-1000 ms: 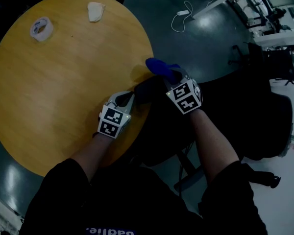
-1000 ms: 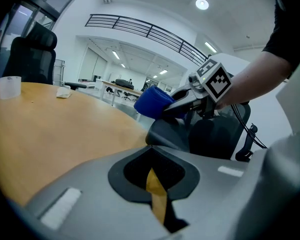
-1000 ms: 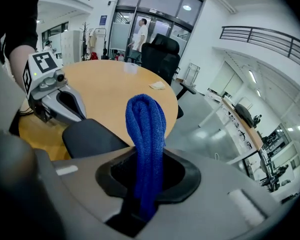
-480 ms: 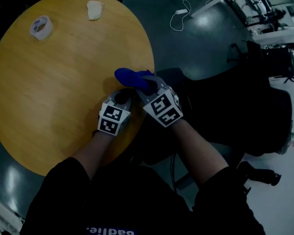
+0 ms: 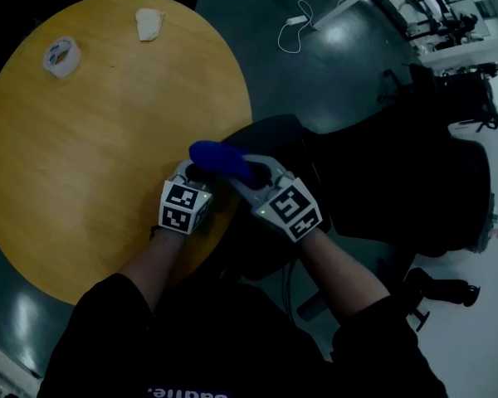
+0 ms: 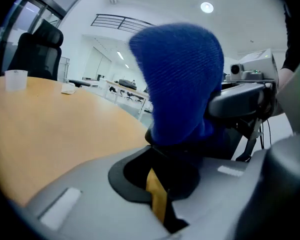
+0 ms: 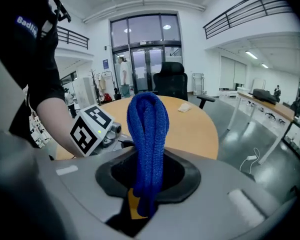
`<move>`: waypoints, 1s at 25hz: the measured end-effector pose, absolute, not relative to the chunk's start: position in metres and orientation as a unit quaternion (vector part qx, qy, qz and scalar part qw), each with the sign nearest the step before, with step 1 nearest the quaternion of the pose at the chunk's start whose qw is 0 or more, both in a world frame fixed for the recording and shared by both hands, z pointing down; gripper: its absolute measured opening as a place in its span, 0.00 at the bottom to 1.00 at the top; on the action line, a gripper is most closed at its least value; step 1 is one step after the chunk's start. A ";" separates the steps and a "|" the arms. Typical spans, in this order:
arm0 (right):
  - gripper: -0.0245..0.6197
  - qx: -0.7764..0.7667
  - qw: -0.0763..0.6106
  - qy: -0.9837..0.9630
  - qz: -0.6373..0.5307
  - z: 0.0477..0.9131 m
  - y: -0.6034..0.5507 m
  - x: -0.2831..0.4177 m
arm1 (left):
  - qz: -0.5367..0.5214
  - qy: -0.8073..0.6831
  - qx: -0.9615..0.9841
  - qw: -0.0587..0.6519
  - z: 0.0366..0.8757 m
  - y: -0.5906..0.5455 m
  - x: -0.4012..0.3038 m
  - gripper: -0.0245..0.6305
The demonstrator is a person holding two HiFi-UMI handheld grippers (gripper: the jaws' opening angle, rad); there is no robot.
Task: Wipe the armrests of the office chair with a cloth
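Observation:
My right gripper (image 5: 236, 172) is shut on a blue cloth (image 5: 218, 157), which sticks out as a folded wad (image 7: 147, 134) over the table's edge. My left gripper (image 5: 197, 172) lies just left of it, almost touching, on the rim of the round wooden table (image 5: 91, 148). Its jaws stand shut, and I cannot make out anything between them. In the left gripper view the cloth (image 6: 182, 84) fills the middle, with a chair armrest (image 6: 240, 101) to its right. The black office chair (image 5: 398, 181) stands on the right, its armrest (image 5: 270, 129) just beyond the cloth.
A roll of tape (image 5: 61, 56) and a crumpled white scrap (image 5: 149, 23) lie at the table's far side. A white cable (image 5: 297, 25) lies on the dark floor. The chair's wheeled base (image 5: 444, 293) sticks out at lower right. Another black chair (image 7: 171, 86) stands behind the table.
My right gripper has carried the blue cloth left and back toward me, from over the armrest to right beside my left gripper. The left gripper has hardly moved.

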State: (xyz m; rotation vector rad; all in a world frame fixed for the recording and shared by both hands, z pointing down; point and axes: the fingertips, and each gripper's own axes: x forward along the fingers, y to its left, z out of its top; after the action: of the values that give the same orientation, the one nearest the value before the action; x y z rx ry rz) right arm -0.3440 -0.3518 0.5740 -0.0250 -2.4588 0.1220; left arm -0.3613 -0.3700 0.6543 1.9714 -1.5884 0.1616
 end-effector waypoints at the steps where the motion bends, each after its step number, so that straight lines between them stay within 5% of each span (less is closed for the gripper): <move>1: 0.18 0.006 0.330 -0.943 0.047 0.569 -0.365 -0.335 | 0.060 -0.598 0.741 0.299 0.655 -0.370 -0.362 0.06; 13: 0.18 0.243 0.442 -0.863 -0.005 0.585 -0.571 -0.199 | 0.083 -0.583 0.756 0.286 0.662 -0.375 -0.360 0.06; 18: 0.18 0.228 0.493 -0.839 -0.019 0.618 -0.566 -0.198 | 0.083 -0.584 0.754 0.287 0.662 -0.378 -0.360 0.06; 25: 0.18 0.258 0.479 -0.839 0.013 0.623 -0.550 -0.204 | 0.087 -0.587 0.752 0.288 0.665 -0.378 -0.361 0.06</move>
State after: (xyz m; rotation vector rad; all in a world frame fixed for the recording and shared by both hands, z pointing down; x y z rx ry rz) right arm -0.2044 -0.5501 0.6233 0.6286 -2.0478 0.0323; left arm -0.3613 -0.3777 0.6647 2.0084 -1.5675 0.2323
